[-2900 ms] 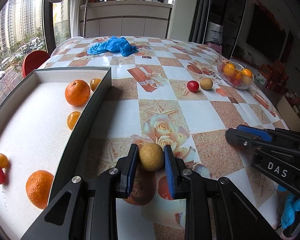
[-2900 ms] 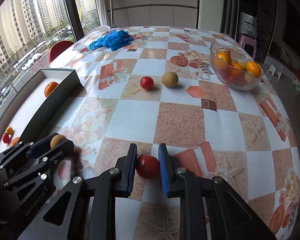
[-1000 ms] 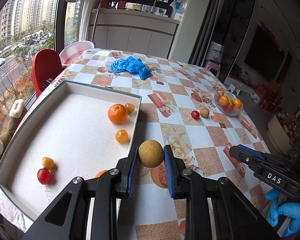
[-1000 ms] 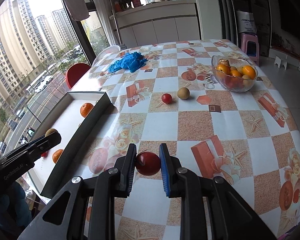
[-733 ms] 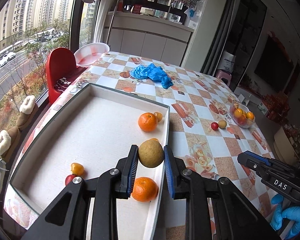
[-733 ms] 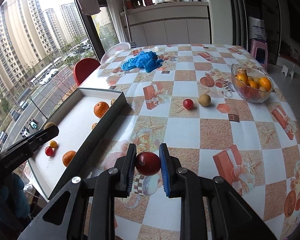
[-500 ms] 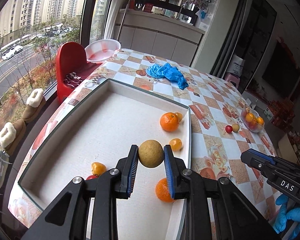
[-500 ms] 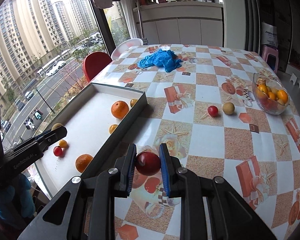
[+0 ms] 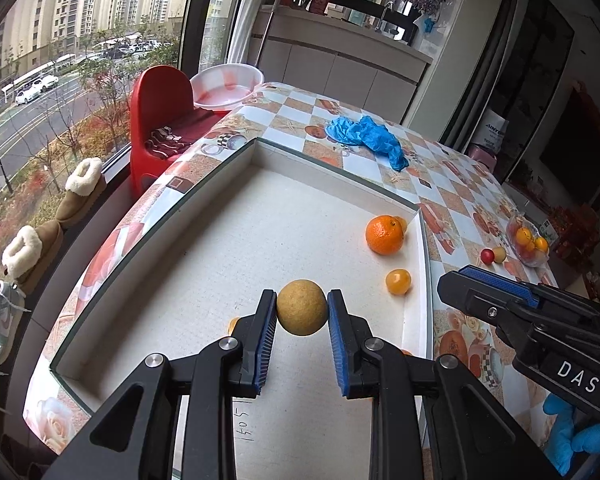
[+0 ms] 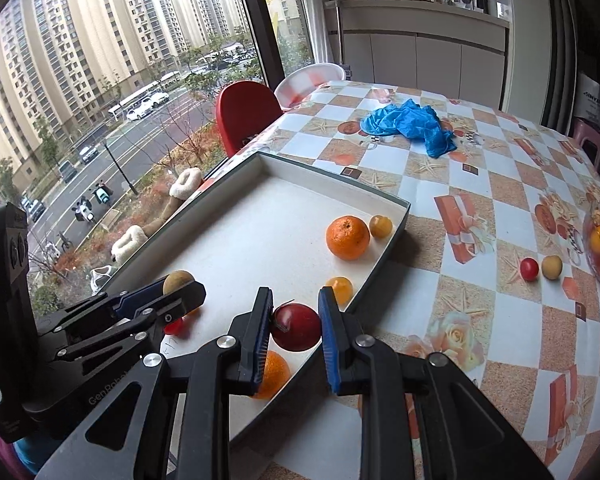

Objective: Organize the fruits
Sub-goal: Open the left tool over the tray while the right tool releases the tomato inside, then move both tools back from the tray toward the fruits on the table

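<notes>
Fruit sits in three places. Inside the white tray (image 10: 236, 200) I can count two big oranges: one orange (image 10: 347, 237) near the far corner and another orange (image 10: 275, 373) close by, half hidden behind the right gripper's finger. Two small yellow-orange fruits lie there too, one little fruit (image 10: 381, 226) just beside the far orange and one yellow fruit (image 10: 339, 285) near the tray's right wall. A small red fruit (image 10: 174, 325) peeks out beside the left gripper, with a bit of orange next to it that is too hidden to name.

Out on the checked tablecloth (image 10: 480, 184) lie two loose ones, side by side: a red ball (image 10: 529, 268) and a tan ball (image 10: 551, 267). A glass bowl (image 9: 527, 240) at the table's edge holds more; I cannot count those.

Left gripper (image 9: 302, 312) squeezes a round tan fruit (image 9: 302, 307) between its blue pads, up over the tray floor. Right gripper (image 10: 295, 326) squeezes a dark red fruit (image 10: 296, 326), up over the tray's right side. That red one has a short stem poking out to the left, toward the left pad. The tan one is round, so no long side shows.

One blue crumpled cloth (image 10: 408, 121) lies at the far end of the table.
</notes>
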A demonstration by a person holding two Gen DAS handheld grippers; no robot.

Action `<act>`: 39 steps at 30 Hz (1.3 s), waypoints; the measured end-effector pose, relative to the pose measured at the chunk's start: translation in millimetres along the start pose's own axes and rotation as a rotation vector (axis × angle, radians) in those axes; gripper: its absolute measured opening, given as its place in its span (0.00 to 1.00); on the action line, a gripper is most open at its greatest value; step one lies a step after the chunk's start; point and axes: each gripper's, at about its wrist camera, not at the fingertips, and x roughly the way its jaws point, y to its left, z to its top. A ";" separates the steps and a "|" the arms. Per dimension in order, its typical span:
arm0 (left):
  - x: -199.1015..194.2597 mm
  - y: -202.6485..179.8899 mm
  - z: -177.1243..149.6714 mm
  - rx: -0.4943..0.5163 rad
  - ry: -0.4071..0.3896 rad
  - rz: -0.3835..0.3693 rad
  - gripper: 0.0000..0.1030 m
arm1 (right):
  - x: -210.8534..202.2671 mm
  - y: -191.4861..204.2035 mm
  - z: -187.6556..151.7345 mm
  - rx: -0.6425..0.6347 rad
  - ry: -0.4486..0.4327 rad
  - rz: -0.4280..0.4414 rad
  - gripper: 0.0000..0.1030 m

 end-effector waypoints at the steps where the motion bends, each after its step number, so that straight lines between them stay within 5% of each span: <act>1: 0.7 0.9 -0.4 -0.002 0.002 0.002 0.26 | 2.3 0.5 0.5 0.003 0.008 0.002 0.26; 8: 6.1 1.7 -1.6 0.002 0.022 0.017 0.26 | 14.0 2.2 0.2 0.007 0.053 0.011 0.27; 11: 10.0 1.5 -3.3 0.000 0.047 0.027 0.27 | 14.0 2.0 -0.6 0.005 0.054 0.006 0.46; 12: 11.2 1.4 -3.8 -0.002 0.055 0.031 0.34 | 13.2 1.6 -0.8 0.007 0.052 0.006 0.55; 13: 10.6 1.3 -4.5 -0.003 0.052 0.031 0.57 | 10.6 -0.6 -0.5 0.020 0.040 0.011 0.56; 15: 2.6 1.1 -5.8 -0.004 -0.002 0.085 0.85 | 6.9 -6.5 1.0 0.037 0.034 0.001 0.68; 17: -1.9 3.3 -5.1 -0.017 -0.030 0.077 0.87 | 3.9 -12.5 2.5 0.048 0.028 0.002 0.79; 23: 1.8 -3.7 -1.3 -0.004 0.003 0.074 0.87 | -3.3 -30.7 0.8 0.059 0.016 -0.047 0.90; 39: 6.3 -70.5 3.8 0.134 0.047 0.034 0.87 | -12.9 -133.6 -35.6 0.218 0.065 -0.219 1.00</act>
